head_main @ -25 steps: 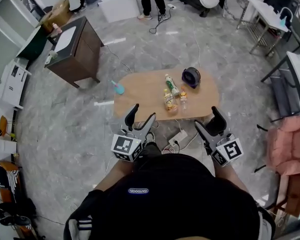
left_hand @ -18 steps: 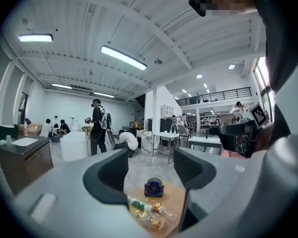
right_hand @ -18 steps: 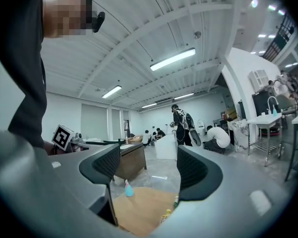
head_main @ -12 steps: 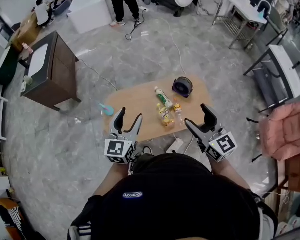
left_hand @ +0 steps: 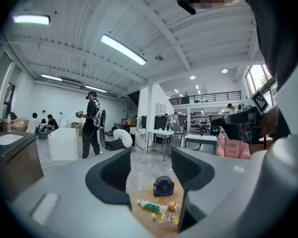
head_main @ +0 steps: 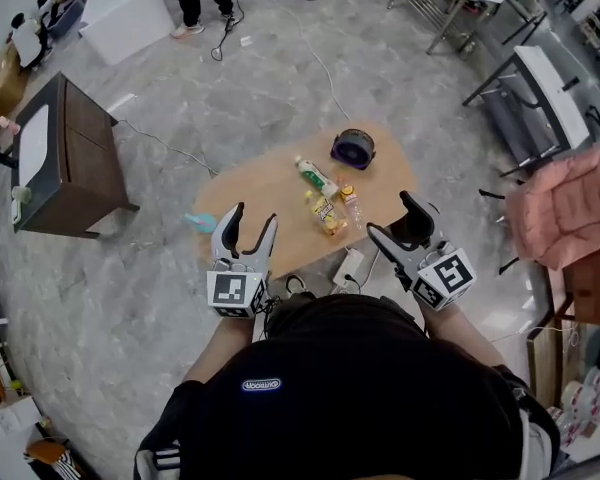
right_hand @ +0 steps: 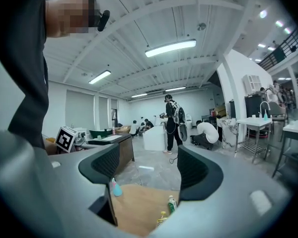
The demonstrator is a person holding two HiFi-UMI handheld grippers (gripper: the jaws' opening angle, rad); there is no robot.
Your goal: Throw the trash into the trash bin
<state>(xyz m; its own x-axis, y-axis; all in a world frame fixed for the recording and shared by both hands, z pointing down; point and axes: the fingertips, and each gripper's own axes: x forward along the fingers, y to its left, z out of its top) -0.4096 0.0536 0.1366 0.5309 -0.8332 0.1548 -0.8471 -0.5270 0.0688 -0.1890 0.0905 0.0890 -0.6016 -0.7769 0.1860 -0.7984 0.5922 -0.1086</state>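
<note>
Left claw [head_main: 252, 215] and right claw [head_main: 388, 214] gape wide and empty at the near edge of the worktop [head_main: 255, 183], closer than a second ago. The trash [head_main: 318, 177] lies just ahead between them, the trash bin [head_main: 353, 148] beyond it, with open floor [head_main: 180, 108] all round.

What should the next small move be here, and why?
Probably move the right gripper forward and down toward the small bottle on the table. Both it and the left gripper stand open and empty, and that bottle looks nearest to it.
</note>
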